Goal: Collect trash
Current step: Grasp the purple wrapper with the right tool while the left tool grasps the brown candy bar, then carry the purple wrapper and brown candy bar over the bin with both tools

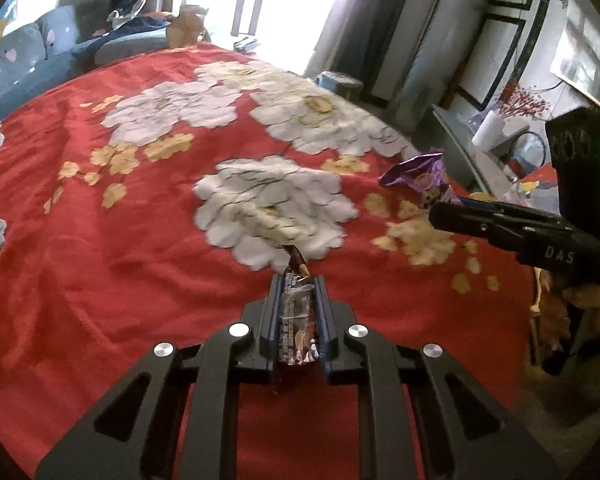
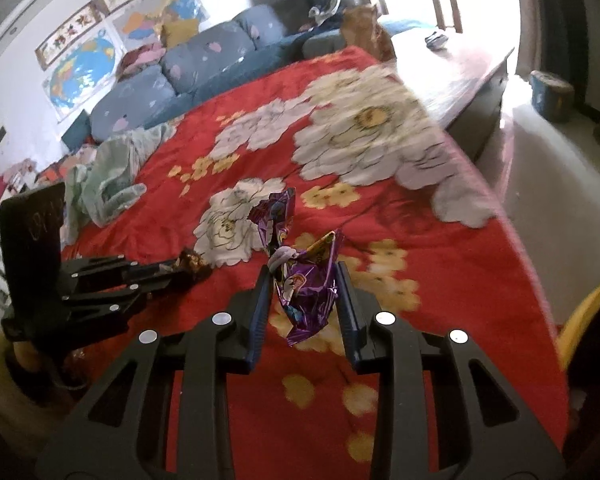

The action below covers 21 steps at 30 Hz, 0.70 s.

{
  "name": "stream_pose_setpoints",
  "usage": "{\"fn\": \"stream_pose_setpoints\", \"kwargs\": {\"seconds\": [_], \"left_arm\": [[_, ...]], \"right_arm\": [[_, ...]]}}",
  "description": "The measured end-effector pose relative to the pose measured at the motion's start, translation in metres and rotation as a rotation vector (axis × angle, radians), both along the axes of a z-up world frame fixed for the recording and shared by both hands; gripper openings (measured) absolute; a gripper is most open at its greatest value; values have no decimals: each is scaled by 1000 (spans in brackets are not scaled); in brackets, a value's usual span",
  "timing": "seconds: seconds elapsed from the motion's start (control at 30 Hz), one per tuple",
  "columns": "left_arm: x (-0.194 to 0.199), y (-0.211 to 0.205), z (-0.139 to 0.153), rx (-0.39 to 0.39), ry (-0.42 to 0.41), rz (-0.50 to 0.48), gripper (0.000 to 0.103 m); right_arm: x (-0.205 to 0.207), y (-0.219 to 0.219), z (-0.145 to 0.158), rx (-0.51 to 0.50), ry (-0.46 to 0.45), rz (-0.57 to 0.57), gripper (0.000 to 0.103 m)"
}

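My left gripper (image 1: 298, 280) is shut on a brown snack wrapper (image 1: 296, 320) and holds it above the red flowered bedspread (image 1: 140, 260). My right gripper (image 2: 304, 270) is shut on a crumpled purple foil wrapper (image 2: 308, 288), also held above the bed. In the left wrist view the right gripper (image 1: 434, 214) comes in from the right with the purple wrapper (image 1: 420, 178) at its tip. In the right wrist view the left gripper (image 2: 196, 266) shows at the left with the brown wrapper (image 2: 190, 260) in its tip.
Blue cushions (image 2: 204, 60) line the far side of the bed. A pale green cloth (image 2: 112, 172) lies bunched at the bed's left. A wooden table (image 2: 460, 72) stands beyond the bed's far right corner. A yellow rim (image 2: 584, 312) shows at the right edge. A cluttered side table (image 1: 496, 136) stands right of the bed.
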State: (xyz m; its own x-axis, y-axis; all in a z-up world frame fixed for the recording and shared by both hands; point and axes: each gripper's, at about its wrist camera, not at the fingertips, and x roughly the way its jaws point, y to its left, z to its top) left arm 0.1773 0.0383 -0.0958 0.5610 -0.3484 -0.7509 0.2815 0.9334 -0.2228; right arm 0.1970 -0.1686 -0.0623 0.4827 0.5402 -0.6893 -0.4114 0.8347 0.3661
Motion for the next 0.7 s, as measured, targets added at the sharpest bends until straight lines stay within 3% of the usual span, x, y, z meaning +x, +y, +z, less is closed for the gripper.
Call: {"fn": "stream_pose_setpoints", "kwargs": {"seconds": [0.7], "left_arm": [[-17,-92,45,-120,-106,-134,15]], "right_arm": [[-31,-102,45,15,-107,-174,25]]}}
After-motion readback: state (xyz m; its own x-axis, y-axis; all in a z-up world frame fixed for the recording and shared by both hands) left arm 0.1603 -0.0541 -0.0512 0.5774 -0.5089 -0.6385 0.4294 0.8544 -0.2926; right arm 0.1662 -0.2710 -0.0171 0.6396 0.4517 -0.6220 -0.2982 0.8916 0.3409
